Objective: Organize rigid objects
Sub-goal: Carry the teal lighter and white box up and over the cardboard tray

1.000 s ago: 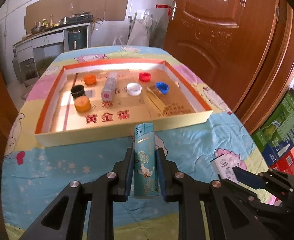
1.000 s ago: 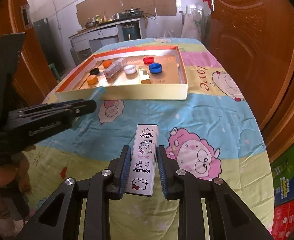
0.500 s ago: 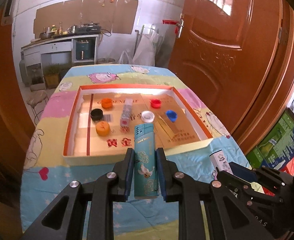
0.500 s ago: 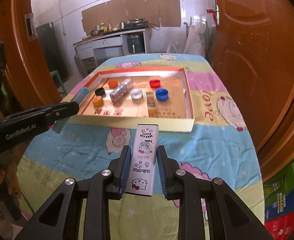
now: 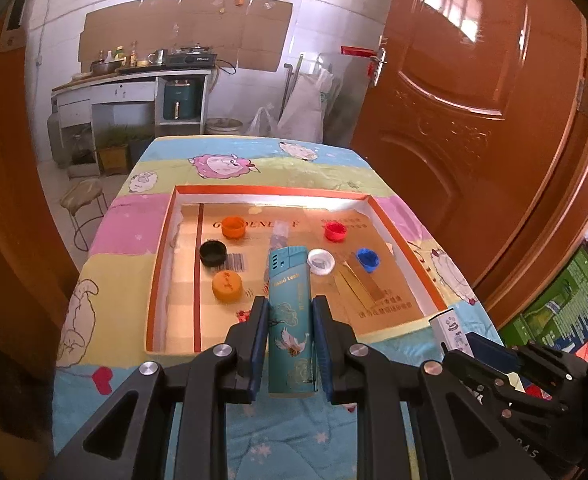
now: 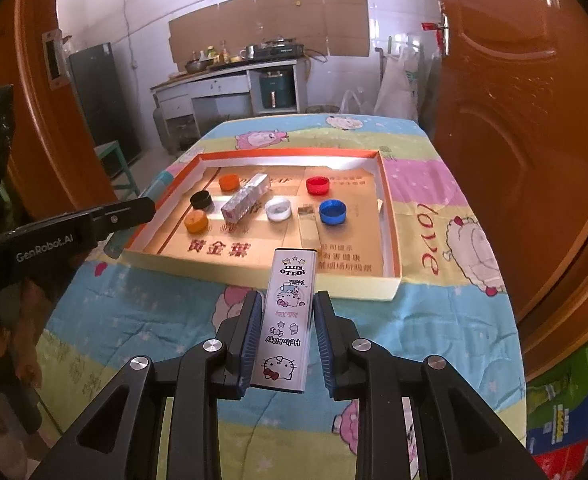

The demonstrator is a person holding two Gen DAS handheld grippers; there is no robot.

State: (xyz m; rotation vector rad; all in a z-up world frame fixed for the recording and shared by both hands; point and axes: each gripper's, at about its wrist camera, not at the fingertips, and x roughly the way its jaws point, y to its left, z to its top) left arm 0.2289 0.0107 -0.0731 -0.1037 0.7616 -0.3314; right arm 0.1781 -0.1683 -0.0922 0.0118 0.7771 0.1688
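Table, covered with a quilted cartoon-print cloth in blue, yellow and pink bands, carrying all items. Shallow rectangular cardboard tray with orange rim and tan printed floor, lying ahead of both claws, its near wall the one barrier to clear before a drop. Left claw, narrow, clamped on a teal rectangular lighter with a white bird print; long axis pointing forward along the fingers, its tip apparently already over the tray's near part, so judged the nearer of the two to a release. Right claw, narrow, clamped on a slim white rectangular case with cartoon-cat print; long axis likewise forward, its far end about level with the tray's near wall. Contents of tray: silver foil-wrapped block, lying at centre; gold rectangular strip, flat toward the right; loose plastic bottle caps, namely blue, white, red, black and two orange. Open floor remains along the near edge and right side; the block and white cap stand closest to the likely landing spots.
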